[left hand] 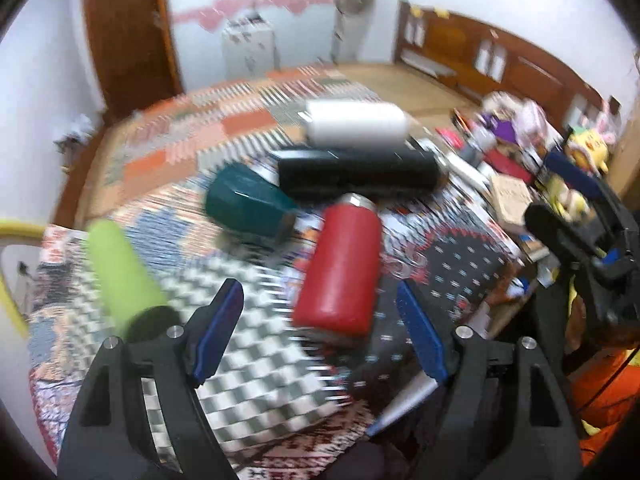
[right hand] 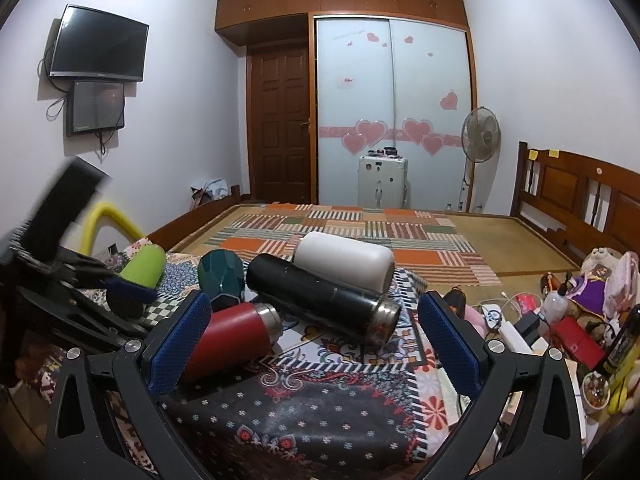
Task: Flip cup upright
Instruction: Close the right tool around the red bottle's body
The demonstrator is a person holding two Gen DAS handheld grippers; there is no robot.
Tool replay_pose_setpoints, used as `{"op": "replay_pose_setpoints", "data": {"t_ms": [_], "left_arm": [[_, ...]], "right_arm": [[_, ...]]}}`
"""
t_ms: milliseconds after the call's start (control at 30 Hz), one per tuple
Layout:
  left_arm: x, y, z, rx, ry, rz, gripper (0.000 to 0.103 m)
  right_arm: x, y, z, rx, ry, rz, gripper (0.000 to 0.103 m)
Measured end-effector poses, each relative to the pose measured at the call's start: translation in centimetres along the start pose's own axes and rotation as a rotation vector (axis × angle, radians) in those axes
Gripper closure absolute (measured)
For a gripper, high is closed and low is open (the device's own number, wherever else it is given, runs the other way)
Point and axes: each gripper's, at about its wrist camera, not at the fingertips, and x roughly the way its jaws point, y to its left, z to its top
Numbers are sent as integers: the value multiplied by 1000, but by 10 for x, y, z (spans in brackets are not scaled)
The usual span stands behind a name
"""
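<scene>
Several cups lie on their sides on a patterned cloth [left hand: 256,360]. A red flask [left hand: 340,268] lies nearest, between and just beyond my left gripper's [left hand: 320,292] open fingers. Behind it lie a dark green cup [left hand: 248,204], a black flask [left hand: 356,172] and a white cup [left hand: 356,124]. A lime green cup [left hand: 116,276] lies at the left. In the right wrist view my right gripper [right hand: 314,312] is open and empty, with the red flask [right hand: 232,340] by its left finger, the black flask [right hand: 320,300] ahead, the white cup [right hand: 344,260] behind it.
Clutter of toys, boxes and cables [right hand: 560,312] fills the table's right side. A bed with a striped mat [right hand: 360,228] lies beyond. The left gripper's body [right hand: 60,280] shows at the left of the right wrist view, near the lime cup [right hand: 140,268].
</scene>
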Motion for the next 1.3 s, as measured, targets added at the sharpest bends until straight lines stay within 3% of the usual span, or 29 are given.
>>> {"op": "replay_pose_setpoints", "data": {"t_ms": [267,367,867,1067,1300], "left_arm": [[-44,32,-27,-66,-197,168,24],[-48,41,-38,-90,-229,189,24],[-42,65,-71,-156,-277,173,24],[-35,68,-72,-163,-271,161,24],[-30,62,-71,-141,-272,152,24]], "right_arm": [[29,26,7,2,83,55,0],[41,36,8,8,121,71,0],[123,72,-4,75,427,103,0],[141,76,-8,99,524,108,0],[150,79,-8,42,623,119,0]]}}
